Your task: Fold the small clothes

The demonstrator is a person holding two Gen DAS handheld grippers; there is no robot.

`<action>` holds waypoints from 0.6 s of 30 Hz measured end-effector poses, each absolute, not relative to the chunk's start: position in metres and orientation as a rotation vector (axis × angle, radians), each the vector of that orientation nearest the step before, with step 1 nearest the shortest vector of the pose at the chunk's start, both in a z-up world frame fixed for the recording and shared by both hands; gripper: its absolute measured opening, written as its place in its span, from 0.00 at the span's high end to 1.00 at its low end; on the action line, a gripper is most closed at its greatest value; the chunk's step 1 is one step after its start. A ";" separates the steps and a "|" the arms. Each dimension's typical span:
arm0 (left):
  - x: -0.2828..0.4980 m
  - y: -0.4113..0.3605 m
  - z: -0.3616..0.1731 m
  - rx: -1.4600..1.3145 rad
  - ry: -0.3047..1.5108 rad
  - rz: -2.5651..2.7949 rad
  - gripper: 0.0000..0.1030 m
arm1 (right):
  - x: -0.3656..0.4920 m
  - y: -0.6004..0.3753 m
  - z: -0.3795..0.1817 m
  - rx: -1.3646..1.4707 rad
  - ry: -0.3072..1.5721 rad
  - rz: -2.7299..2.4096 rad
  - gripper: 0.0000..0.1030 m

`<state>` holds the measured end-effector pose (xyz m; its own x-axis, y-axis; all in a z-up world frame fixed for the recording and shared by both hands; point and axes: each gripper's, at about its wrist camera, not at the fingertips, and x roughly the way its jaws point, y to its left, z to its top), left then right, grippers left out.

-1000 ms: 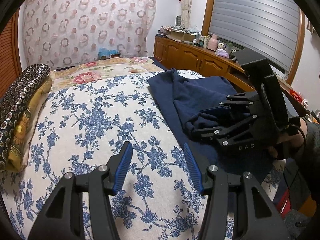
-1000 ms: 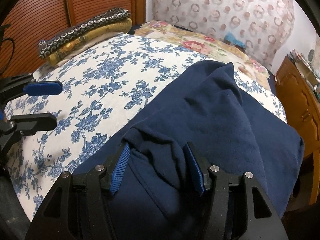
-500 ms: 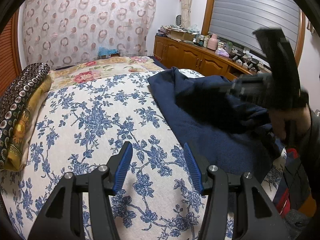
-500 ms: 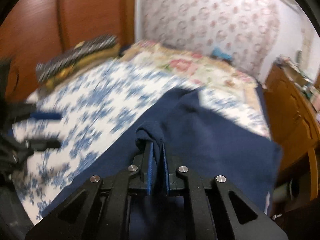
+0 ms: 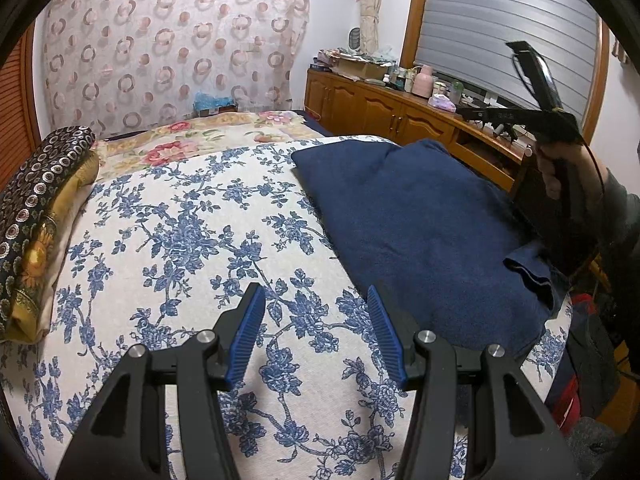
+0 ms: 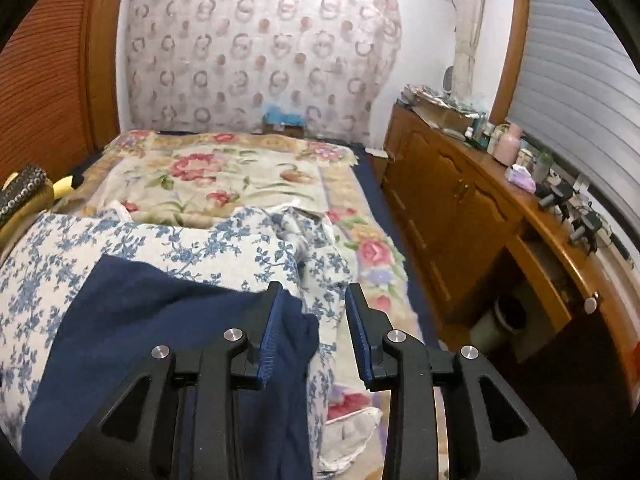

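The right gripper (image 6: pixel 310 330) has just let go – a second ago its jaws were spread around a bunched ridge of the navy garment (image 5: pixel 420 232), then they pinched it shut and carried it across, and now they have been opening again, with a fold of the cloth hanging loosely against one pad but not pressed between the two. The garment now lies smoother and flatter on the right side of the blue-flowered bedspread (image 5: pixel 192 240), one hemmed corner curled up at the near edge (that bit looks unfinished). The hand itself has lifted high, up by the wooden cabinet (image 5: pixel 384 108). The left gripper (image 5: pixel 316 334) has not stirred – half open, empty, hovering over bare bedspread. I'd say one fold is laid and the next needs that corner tidied
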<state>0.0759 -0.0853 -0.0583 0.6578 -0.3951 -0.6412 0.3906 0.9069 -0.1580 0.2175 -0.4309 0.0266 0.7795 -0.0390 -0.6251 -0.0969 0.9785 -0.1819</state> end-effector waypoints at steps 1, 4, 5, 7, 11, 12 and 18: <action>0.076 -0.086 -0.058 -0.005 0.729 -0.447 0.49 | 0.213 -0.430 0.027 -0.207 0.677 0.042 0.65; 0.076 -0.089 -0.057 0.003 0.727 -0.454 0.49 | 0.197 -0.424 0.022 -0.196 0.689 0.091 0.62; 0.076 -0.089 -0.057 0.004 0.728 -0.457 0.49 | 0.188 -0.421 0.021 -0.194 0.692 0.110 0.62; 0.076 -0.091 -0.058 0.009 0.731 -0.462 0.49 | 0.174 -0.415 0.014 -0.197 0.703 0.150 0.62; 0.077 -0.095 -0.057 0.016 0.736 -0.471 0.49 | 0.149 -0.401 0.001 -0.206 0.726 0.210 0.61; 0.077 -0.096 -0.058 0.019 0.737 -0.473 0.49 | 0.146 -0.398 -0.002 -0.207 0.730 0.220 0.61; 0.074 -0.102 -0.059 0.034 0.742 -0.485 0.49 | 0.122 -0.381 -0.018 -0.208 0.762 0.278 0.60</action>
<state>0.0745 -0.1021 -0.0586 0.6324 -0.4116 -0.6562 0.4353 0.8896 -0.1385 0.1220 -0.3810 -0.0184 0.6897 0.1717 -0.7034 -0.3211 0.9432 -0.0846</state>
